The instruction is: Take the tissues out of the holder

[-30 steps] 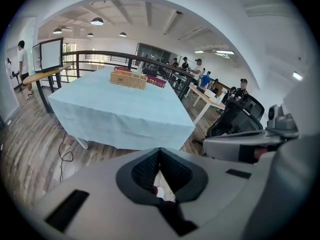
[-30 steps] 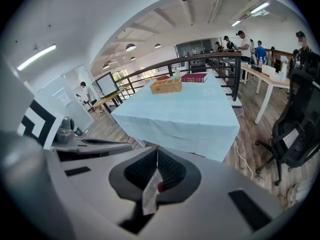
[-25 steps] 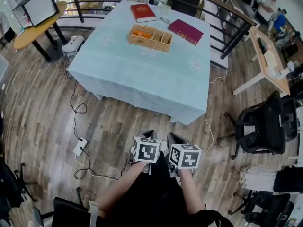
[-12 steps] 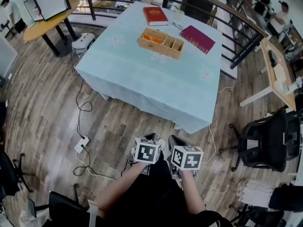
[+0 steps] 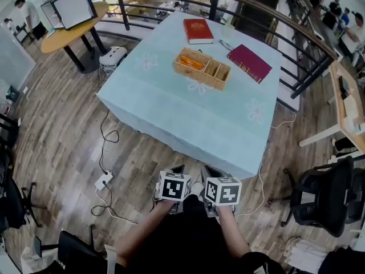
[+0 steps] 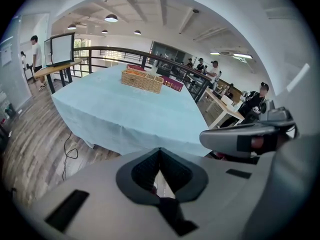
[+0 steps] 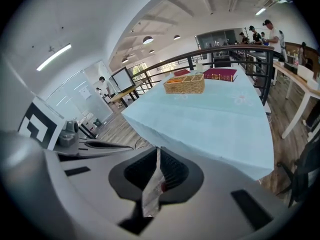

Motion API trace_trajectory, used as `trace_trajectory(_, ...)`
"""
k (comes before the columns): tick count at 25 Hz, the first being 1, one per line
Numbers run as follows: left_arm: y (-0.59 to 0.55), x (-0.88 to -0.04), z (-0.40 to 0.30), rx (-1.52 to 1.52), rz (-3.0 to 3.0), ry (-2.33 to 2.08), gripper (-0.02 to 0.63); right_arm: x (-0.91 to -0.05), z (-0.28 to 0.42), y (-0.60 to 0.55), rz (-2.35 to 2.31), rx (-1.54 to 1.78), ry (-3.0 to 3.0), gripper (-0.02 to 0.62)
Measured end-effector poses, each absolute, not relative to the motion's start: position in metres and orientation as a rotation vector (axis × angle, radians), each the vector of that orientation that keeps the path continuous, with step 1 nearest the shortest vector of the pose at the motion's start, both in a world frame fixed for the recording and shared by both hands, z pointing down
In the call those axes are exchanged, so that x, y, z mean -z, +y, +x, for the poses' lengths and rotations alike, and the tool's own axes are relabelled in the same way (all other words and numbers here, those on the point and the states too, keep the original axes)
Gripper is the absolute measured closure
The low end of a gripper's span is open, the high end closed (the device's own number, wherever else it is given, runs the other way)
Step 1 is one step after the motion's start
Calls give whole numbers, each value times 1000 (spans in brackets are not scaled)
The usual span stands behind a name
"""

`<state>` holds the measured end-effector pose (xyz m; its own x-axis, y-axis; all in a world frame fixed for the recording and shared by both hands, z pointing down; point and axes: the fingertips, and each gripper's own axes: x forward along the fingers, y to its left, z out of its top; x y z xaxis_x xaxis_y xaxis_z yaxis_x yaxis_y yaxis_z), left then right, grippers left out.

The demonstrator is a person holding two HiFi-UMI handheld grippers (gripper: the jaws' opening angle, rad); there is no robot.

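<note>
Wood floor – blue-clothed desk at 12 o'clock | wicker holder on desk | left tongs, right tongs – both closed, empty

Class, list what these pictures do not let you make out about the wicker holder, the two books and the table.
1. Holder contents: head view, too small; only something orange shows in one end compartment. Both gripper views: its wall hides most of the inside.
2. Red book and maroon book titles: head view, too small.
3. Table legs: all views, hidden by the blue cloth.
</note>
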<state>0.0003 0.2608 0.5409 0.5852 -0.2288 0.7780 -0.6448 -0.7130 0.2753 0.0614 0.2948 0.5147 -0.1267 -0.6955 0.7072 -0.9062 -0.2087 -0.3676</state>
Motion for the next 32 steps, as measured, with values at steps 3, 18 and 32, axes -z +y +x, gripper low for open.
trace_trajectory(3, 242, -536, 18, -993, 2265, -726, 595, -511, 82, 277, 1861, -1229, -1831, 580)
trace_trajectory(18, 181, -538, 75, -963, 2173, -848, 597, -513, 148, 214, 1697, -1258, -1956, 580)
trace_trajectory(32, 140, -540, 84, -960, 2154, -824, 595, -511, 148, 175, 1653, -1268, -1958, 571)
